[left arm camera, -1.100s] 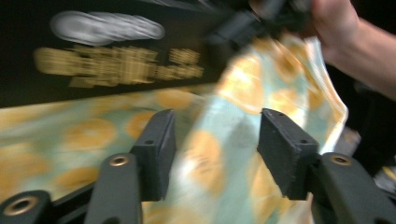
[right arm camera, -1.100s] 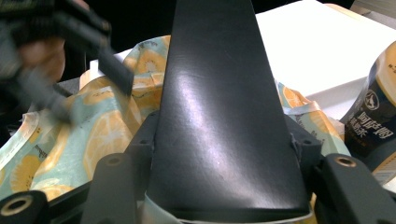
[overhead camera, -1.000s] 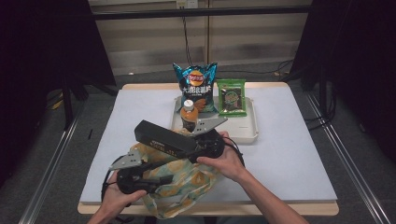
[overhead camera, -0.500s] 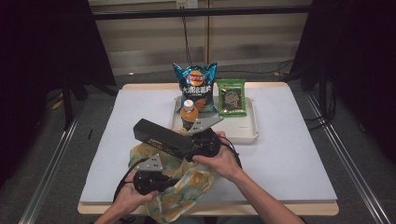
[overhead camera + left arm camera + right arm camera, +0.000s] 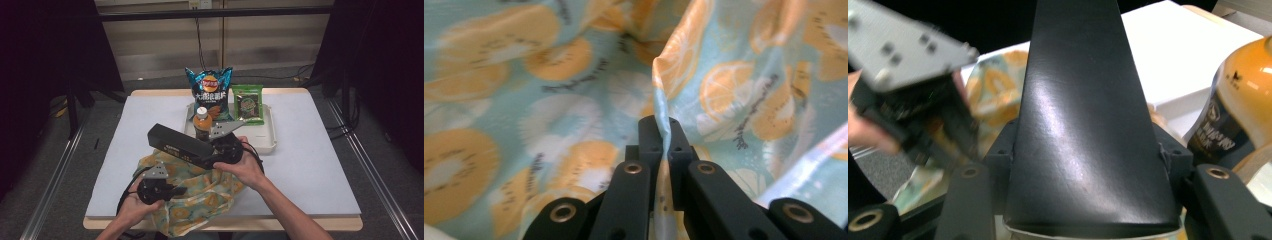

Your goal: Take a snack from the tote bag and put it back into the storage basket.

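Note:
A fruit-print bag [image 5: 200, 200] with orange and kiwi slices lies crumpled at the table's near edge. My left gripper [image 5: 182, 190] rests on its left part, and in the left gripper view my left gripper [image 5: 663, 135] is shut on a raised fold of the bag [image 5: 549, 100]. A long black box [image 5: 180, 145] hangs slanted just above the bag. My right gripper [image 5: 214, 154] is shut on its right end. In the right gripper view the box [image 5: 1083, 100] runs away between the jaws, and the left gripper's body [image 5: 913, 100] shows beside it.
A white tray [image 5: 270, 142] stands behind the hands at mid-table. It holds a blue chip bag [image 5: 210, 92], a green packet [image 5: 248, 102] and an orange-capped bottle [image 5: 201, 122], which stands close behind the box. The bottle [image 5: 1243, 100] looms at the right.
My left gripper has shifted a little to the right over the bag and its jaws have closed on a fold. The right gripper and the black box have barely moved.

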Demonstrator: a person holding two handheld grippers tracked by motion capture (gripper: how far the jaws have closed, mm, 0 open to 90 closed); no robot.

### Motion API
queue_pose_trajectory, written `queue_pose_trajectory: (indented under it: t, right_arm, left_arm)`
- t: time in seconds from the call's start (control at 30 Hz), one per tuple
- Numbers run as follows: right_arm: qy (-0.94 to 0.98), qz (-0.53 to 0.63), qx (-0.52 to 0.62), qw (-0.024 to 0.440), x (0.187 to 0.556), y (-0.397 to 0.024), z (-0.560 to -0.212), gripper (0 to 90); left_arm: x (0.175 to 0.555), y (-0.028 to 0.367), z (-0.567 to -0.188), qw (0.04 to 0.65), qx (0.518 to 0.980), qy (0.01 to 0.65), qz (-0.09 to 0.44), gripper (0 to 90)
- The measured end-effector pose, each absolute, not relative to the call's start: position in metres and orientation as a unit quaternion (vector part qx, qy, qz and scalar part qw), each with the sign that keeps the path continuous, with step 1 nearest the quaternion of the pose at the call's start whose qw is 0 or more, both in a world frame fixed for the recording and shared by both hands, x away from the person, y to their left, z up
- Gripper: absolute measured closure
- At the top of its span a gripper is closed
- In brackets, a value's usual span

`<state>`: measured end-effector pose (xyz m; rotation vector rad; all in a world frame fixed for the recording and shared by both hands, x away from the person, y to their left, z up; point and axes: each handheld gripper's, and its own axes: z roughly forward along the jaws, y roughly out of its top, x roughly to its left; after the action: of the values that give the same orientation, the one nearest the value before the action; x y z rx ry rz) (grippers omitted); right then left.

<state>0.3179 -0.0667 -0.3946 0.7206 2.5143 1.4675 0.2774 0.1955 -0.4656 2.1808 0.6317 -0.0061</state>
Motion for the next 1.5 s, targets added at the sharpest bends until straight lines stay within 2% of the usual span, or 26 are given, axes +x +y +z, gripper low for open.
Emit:
queue_pose_trajectory:
  t: [0.07,0.27,0.37,0.47,0.53,0.6,0.77,1.07,1.3,1.5]
  right_arm:
    - [0.837,0.488,0.239,0.068,0.318,-0.069,-0.397,43.7]
    - [0.838,0.487,0.235,0.065,0.318,-0.078,-0.397,43.7]
    - [0.841,0.484,0.234,0.064,0.317,-0.080,-0.397,43.7]
    - [0.840,0.485,0.234,0.067,0.317,-0.083,-0.397,43.7]
    - [0.838,0.488,0.234,0.066,0.316,-0.086,-0.396,43.7]
    - [0.838,0.488,0.233,0.068,0.315,-0.089,-0.396,43.7]
    - [0.834,0.493,0.236,0.071,0.312,-0.100,-0.394,43.7]
    - [0.836,0.490,0.236,0.077,0.310,-0.123,-0.389,43.7]
    - [0.833,0.493,0.238,0.083,0.310,-0.144,-0.382,43.7]
    - [0.834,0.487,0.241,0.091,0.310,-0.165,-0.376,43.7]
  left_arm:
    - [0.279,0.199,-0.465,0.432,0.864,0.260,-0.005,88.9]
    - [0.276,0.206,-0.459,0.474,0.846,0.243,-0.013,75.2]
    - [0.274,0.209,-0.453,0.500,0.833,0.237,-0.012,64.9]
    - [0.270,0.214,-0.449,0.514,0.823,0.243,0.004,49.7]
    - [0.268,0.217,-0.446,0.520,0.819,0.241,0.022,43.9]
    - [0.268,0.219,-0.444,0.531,0.810,0.248,0.033,31.9]
    - [0.267,0.227,-0.440,0.539,0.797,0.266,0.060,16.2]
    - [0.266,0.251,-0.435,0.561,0.776,0.271,0.094,2.6]
    - [0.269,0.269,-0.433,0.575,0.747,0.311,0.122,2.0]
    - [0.272,0.276,-0.436,0.568,0.744,0.323,0.135,2.1]
